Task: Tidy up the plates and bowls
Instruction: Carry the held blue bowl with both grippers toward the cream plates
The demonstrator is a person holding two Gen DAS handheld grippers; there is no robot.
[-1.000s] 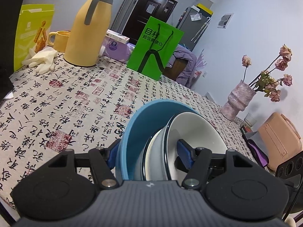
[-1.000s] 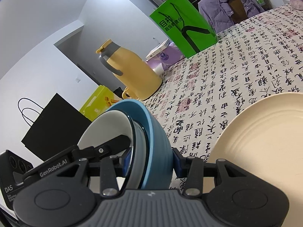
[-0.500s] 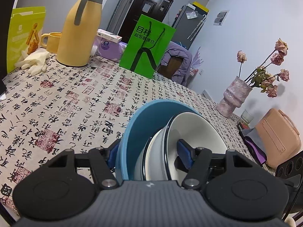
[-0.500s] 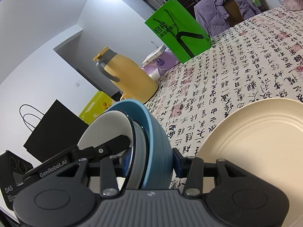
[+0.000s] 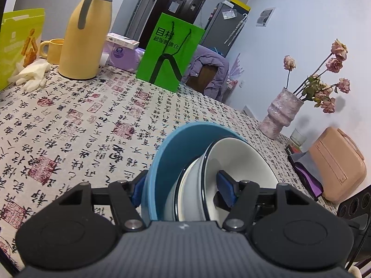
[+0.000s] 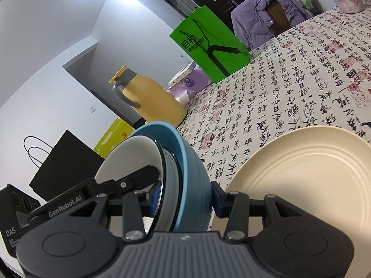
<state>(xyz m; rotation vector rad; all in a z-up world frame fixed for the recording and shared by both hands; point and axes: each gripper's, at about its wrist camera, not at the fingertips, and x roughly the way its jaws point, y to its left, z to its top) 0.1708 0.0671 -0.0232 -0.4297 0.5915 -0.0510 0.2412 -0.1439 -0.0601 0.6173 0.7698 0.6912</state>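
A stack of nested bowls stands on edge above the table: a blue bowl (image 5: 162, 162) outside, white bowls (image 5: 234, 162) with a dark rim line inside it. My left gripper (image 5: 183, 191) is shut on the stack, one pad on the blue wall and the other inside the innermost white bowl. My right gripper (image 6: 185, 198) is shut on the same stack from the other side; there the blue bowl (image 6: 192, 166) and the white bowl (image 6: 134, 155) fill its jaws. A cream ribbed plate (image 6: 301, 185) lies on the tablecloth just right of the right gripper.
On the calligraphy-print tablecloth (image 5: 69, 125) stand a yellow thermos (image 5: 87, 34), a yellow mug (image 5: 52, 49), a green paper bag (image 5: 170, 51), purple packs (image 5: 120, 53), white gloves (image 5: 32, 74) and a pink vase with dried roses (image 5: 280, 113). A black bag (image 6: 62, 159) stands at the left.
Both grippers have carried the bowl stack sideways across the table. The thermos has slid left in the left wrist view, and the cream plate looms larger in the right wrist view. Grips unchanged.
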